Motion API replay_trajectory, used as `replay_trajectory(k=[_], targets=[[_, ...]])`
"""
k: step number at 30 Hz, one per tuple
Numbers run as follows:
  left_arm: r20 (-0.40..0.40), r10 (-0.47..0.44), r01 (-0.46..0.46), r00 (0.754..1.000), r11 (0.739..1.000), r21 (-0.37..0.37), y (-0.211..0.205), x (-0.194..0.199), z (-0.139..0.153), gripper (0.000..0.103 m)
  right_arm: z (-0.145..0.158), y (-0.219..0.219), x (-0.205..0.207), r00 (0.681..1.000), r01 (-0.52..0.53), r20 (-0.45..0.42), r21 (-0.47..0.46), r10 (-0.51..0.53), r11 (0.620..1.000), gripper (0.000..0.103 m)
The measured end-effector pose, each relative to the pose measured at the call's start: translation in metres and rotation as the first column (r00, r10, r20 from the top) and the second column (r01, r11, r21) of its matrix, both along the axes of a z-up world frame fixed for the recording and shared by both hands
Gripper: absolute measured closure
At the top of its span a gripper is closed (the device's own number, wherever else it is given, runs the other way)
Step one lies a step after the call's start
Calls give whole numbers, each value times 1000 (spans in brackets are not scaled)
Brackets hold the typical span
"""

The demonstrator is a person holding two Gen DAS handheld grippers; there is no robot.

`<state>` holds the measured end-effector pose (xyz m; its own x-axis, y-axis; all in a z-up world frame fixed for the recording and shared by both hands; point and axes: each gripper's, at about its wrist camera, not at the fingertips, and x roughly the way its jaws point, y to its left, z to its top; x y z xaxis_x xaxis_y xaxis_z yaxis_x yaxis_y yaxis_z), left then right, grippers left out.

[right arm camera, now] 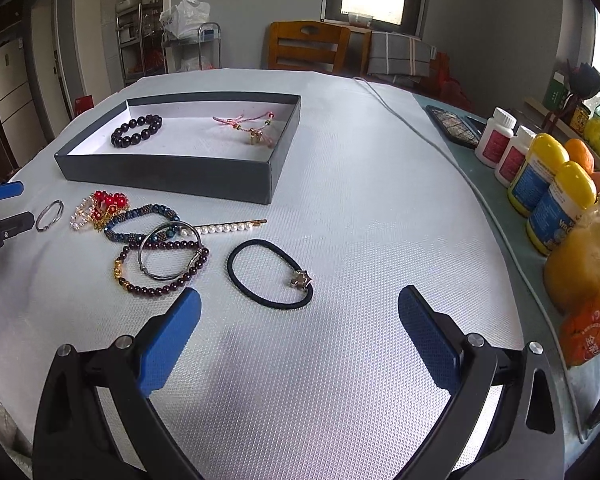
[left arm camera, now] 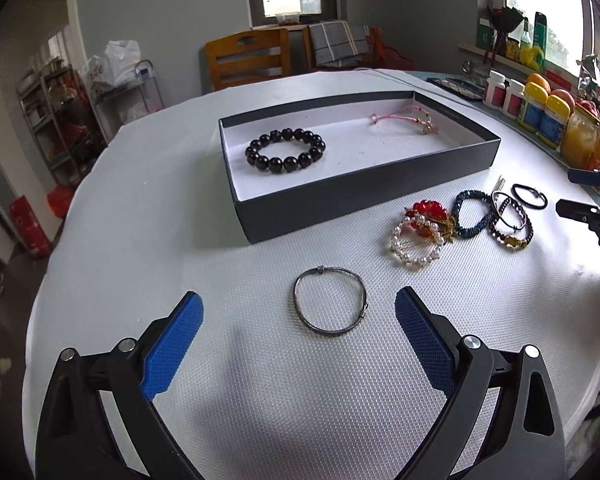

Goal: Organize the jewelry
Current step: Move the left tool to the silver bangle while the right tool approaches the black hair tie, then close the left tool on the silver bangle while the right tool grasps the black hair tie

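- Left hand-held gripper [left arm camera: 299,306]: fingers spread wide, holding nothing; silver bangle [left arm camera: 330,301] lies on counter [left arm camera: 260,380] between them.
- Right hand-held gripper [right arm camera: 299,304]: spread, holding nothing; black hair tie [right arm camera: 270,274] just ahead.
- Jewelry pile [right arm camera: 148,236] beside dark box [right arm camera: 172,174].
- Box holds black bead bracelet [left arm camera: 285,151] and pink cord bracelet [left arm camera: 404,119].

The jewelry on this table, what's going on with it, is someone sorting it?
Yes. A person with two handheld grippers is sorting jewelry into the dark box. A black bead bracelet and a pink cord bracelet already lie inside. The left gripper is open just short of a silver bangle, holding nothing. The right gripper is open and empty near a black hair tie. A cluster of bracelets waits on the table.
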<state>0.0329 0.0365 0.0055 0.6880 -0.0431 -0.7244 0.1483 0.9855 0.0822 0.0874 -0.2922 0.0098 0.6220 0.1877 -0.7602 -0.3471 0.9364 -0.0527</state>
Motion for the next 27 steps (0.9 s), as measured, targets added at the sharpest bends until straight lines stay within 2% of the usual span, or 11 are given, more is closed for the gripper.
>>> replay_trajectory(k=[2, 3, 4, 10, 21, 27], targets=[[-13, -4, 4, 1000, 1000, -6, 0, 1, -2, 5, -2, -2, 3, 1000, -1, -6, 15, 1, 1000, 13], [-17, -8, 8, 1000, 1000, -14, 0, 2, -2, 5, -2, -4, 5, 1000, 5, -11, 21, -5, 1000, 26], [-21, -10, 10, 1000, 1000, -20, 0, 2, -3, 5, -3, -6, 9, 1000, 20, -18, 22, -20, 1000, 35], [-37, -13, 11, 999, 999, -31, -1, 4, -6, 6, -7, -7, 21, 998, 25, -56, 14, -25, 1000, 60], [-109, -15, 8, 994, 998, -67, 4, 15, -15, 9, -13, -3, 29, 996, 19, -84, 18, -17, 1000, 62], [-104, -51, 46, 993, 998, -48, -5, 14, -14, 23, -14, -2, 28, 996, 11, -87, 25, -8, 1000, 69]])
